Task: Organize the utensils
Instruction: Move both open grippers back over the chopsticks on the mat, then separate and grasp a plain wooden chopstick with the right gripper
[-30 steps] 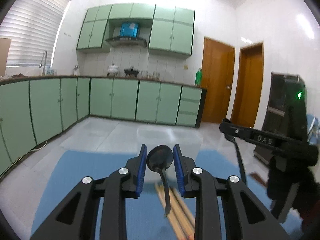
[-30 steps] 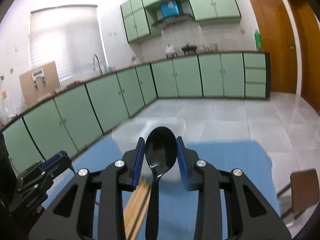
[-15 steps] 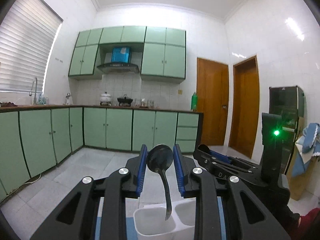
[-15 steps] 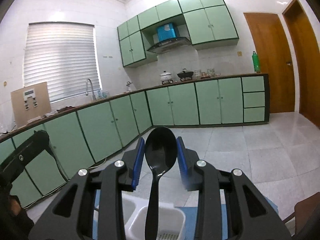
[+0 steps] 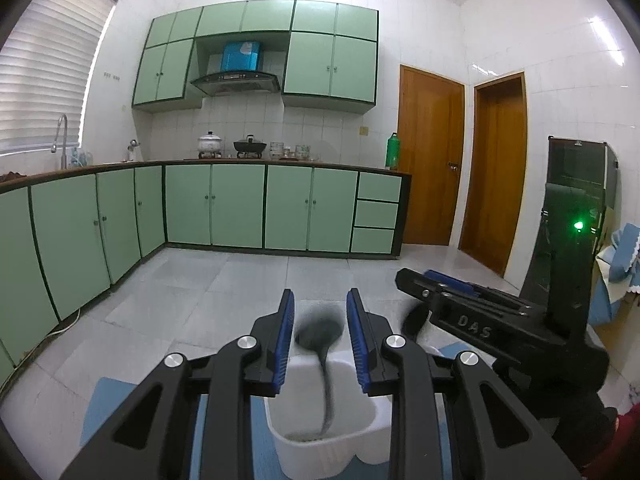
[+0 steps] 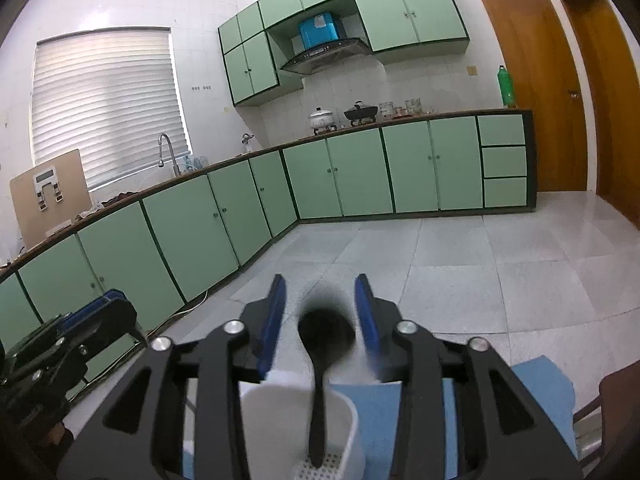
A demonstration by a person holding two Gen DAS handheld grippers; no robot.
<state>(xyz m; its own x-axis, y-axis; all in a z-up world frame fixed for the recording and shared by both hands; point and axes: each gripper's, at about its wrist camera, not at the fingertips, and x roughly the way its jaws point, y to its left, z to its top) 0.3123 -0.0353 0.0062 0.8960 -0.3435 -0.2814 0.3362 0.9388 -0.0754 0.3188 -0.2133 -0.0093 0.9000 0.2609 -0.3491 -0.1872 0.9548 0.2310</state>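
Two black spoons are seen blurred, each between the blue pads of a tool, above a white utensil holder.

In the left wrist view, the left tool [image 5: 319,330] stands with its pads apart, and the grey-black spoon [image 5: 320,334] lies between them without either pad being seen to press on it. Half a second earlier the bowl of this spoon was sharp and sat higher, level with the pad tips; now it is smeared and lower, and its handle reaches down into the near compartment of the white holder [image 5: 372,432] just below the tool. The holder, then only at the bottom edge under the fingers, is now shown larger and further up between them.

In the right wrist view, the jaws of the right tool [image 6: 322,312] are opening. The black spoon [image 6: 326,334] is between them with a clear gap to each pad, whereas earlier it was clamped tightly with its bowl at the pad tips. Its handle now stands in the white holder [image 6: 256,400], with its end near the perforated floor.

The blue mat [image 6: 536,376] on the surface is visible beyond the right finger. The other tool is seen to each tool's side.
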